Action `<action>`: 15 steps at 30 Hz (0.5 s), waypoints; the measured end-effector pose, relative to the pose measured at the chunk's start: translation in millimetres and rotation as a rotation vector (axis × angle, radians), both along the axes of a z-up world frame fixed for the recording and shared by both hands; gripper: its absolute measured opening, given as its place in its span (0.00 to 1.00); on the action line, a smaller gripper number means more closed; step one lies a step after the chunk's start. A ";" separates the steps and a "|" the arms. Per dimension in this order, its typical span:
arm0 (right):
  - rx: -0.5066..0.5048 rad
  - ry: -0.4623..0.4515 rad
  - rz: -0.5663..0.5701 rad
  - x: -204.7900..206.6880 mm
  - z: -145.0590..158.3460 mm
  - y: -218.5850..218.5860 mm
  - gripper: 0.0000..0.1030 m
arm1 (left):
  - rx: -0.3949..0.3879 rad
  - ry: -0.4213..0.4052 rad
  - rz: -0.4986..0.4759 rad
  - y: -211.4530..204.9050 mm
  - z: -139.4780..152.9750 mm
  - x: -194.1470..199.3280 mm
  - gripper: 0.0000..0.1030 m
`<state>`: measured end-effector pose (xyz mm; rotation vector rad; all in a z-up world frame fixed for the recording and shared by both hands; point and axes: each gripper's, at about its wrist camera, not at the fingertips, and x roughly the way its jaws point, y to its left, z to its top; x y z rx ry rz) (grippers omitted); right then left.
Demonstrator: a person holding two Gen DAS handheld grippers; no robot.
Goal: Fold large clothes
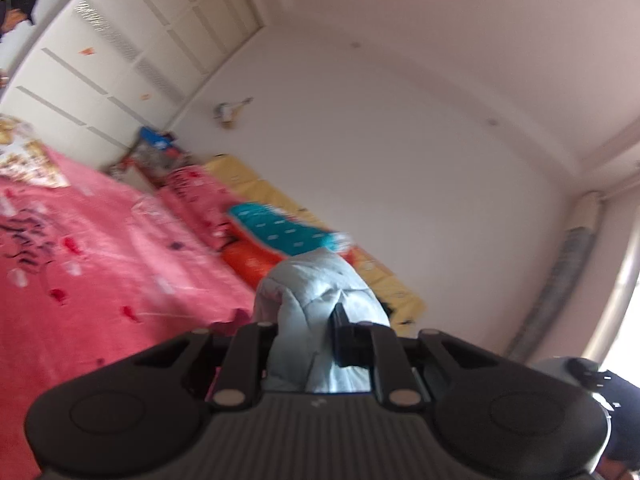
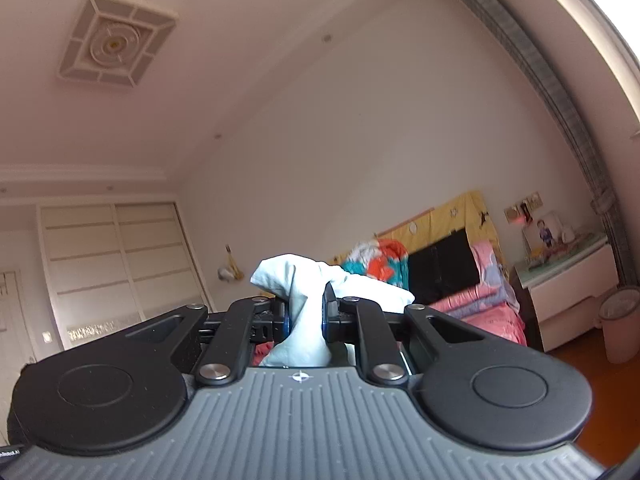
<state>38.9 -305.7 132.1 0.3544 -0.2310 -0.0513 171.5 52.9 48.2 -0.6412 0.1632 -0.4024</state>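
Both claws were pinched on the same pale blue garment: the left claw (image 1: 310,336) gripped a bunched fold of the garment (image 1: 320,280), and the right claw (image 2: 306,312) clamped another bunch of it. Cloth rose straight ahead of each claw, between its jaws, and hung below, lifted clear of the pink bed (image 1: 100,240). Neither hand looked nearer; the span between the grips was out of view.
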 end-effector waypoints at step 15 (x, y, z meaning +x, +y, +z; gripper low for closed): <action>-0.028 0.359 -0.029 224.8 -134.9 -0.3 0.17 | 0.175 0.226 0.219 55.9 -127.6 140.0 0.13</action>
